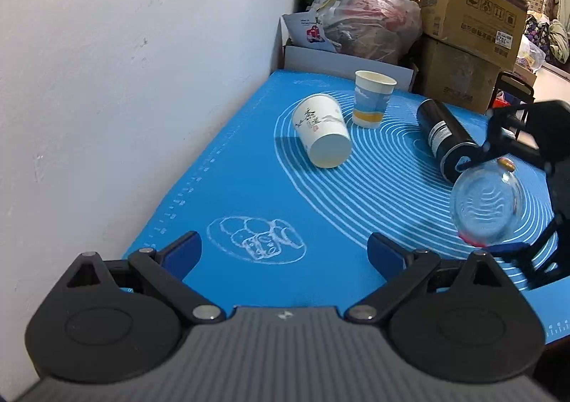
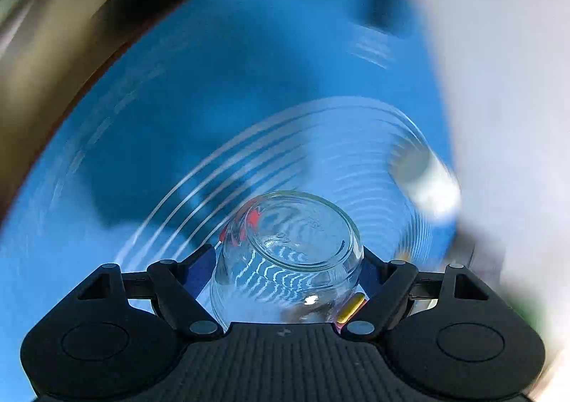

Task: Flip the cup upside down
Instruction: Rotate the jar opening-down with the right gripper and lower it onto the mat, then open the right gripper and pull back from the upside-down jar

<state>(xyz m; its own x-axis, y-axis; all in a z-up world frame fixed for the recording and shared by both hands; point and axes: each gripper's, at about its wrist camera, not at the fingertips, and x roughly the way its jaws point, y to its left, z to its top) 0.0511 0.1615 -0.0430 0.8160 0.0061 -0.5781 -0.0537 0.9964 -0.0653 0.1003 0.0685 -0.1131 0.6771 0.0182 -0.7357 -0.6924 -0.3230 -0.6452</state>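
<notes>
My right gripper [image 2: 286, 259] is shut on a clear glass cup [image 2: 285, 259] with small red and yellow marks, its thick base towards the camera. The right wrist view is blurred by motion. In the left wrist view the same glass cup [image 1: 484, 204] hangs tilted above the blue mat [image 1: 249, 188] at the right, held by the right gripper [image 1: 498, 202]. My left gripper [image 1: 285, 248] is open and empty above the mat's near edge.
A white paper cup [image 1: 322, 131] lies on its side on the mat. A blue-and-yellow paper cup [image 1: 372, 97] stands upright behind it. A black cylinder [image 1: 445, 133] lies to the right. A white wall [image 1: 124, 81] runs along the left; boxes [image 1: 473, 10] and bags are stacked behind.
</notes>
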